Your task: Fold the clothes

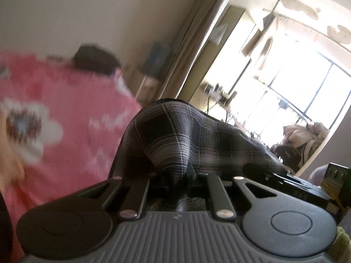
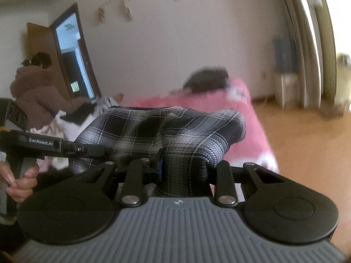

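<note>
left gripper (image 1: pixel 175 175) pinches the gray checked cloth (image 1: pixel 186 135), just right of the pink bed cover (image 1: pixel 65 100) | cloth is lifted above the bed cover, bunched between both grippers | right gripper (image 2: pixel 182 164) pinches the same cloth | a person's hand (image 2: pixel 20 184) holds a handle, left of the bed cover

Pale walls (image 2: pixel 175 43) enclose the room. A pink bedspread (image 1: pixel 65 109) covers the bed beside a wooden floor (image 2: pixel 307 142). Sunlight floods through a large window (image 1: pixel 307 83) past curtains (image 1: pixel 190 39). A brown door (image 2: pixel 65 50) stands open.
</note>
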`<state>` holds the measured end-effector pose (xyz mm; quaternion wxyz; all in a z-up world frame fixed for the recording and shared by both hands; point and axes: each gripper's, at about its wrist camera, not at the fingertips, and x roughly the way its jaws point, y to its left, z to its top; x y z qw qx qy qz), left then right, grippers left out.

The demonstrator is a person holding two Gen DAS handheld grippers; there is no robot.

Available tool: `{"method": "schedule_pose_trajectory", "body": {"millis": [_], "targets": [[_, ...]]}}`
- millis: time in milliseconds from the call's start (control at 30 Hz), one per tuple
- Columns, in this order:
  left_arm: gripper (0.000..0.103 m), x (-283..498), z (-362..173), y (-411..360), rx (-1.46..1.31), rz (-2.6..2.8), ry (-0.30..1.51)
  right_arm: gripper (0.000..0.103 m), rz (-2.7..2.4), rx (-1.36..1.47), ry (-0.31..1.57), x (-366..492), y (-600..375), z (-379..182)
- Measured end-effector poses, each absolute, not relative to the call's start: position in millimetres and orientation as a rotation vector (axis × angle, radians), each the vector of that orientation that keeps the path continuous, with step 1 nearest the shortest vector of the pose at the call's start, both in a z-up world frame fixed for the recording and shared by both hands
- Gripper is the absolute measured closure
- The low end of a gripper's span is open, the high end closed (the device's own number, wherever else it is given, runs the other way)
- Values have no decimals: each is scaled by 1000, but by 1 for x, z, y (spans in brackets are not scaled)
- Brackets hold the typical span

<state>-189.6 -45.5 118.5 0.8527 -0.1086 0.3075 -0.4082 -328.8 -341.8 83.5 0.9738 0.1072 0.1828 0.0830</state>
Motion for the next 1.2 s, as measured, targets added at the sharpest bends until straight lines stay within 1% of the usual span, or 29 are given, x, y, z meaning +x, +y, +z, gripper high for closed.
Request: {"method": "schedule_pose_trajectory", "body": {"millis": [167, 333, 433, 567, 667, 767, 867, 1000, 1200], "targets": [[90, -147, 199, -78, -239, -884, 506, 79, 162, 159, 245, -291, -365, 156], [90, -72, 269, -133, -247, -903, 366, 79, 160, 99, 125, -214, -412, 229], [90, -19, 297, -164, -298, -885, 323, 79, 156, 45, 53, -159, -441, 266], [90, 38, 329, -194, -341, -836, 264, 79, 170, 13, -19, -88, -475, 299], [90, 66, 353, -203, -317, -788, 207, 79, 198, 14, -43, -41, -491, 323], [90, 89, 379, -196, -286, -743, 162, 79, 233, 13, -52, 6, -495, 350], [90, 114, 398, -184, -278, -713, 149, 79, 282, 12, -62, 53, -495, 377], [90, 152, 410, -169, -281, -693, 198, 79, 332, 45, -45, 110, -490, 399], [90, 218, 426, -151, -348, -692, 263, 79, 354, 91, 57, 186, -472, 418]]}}
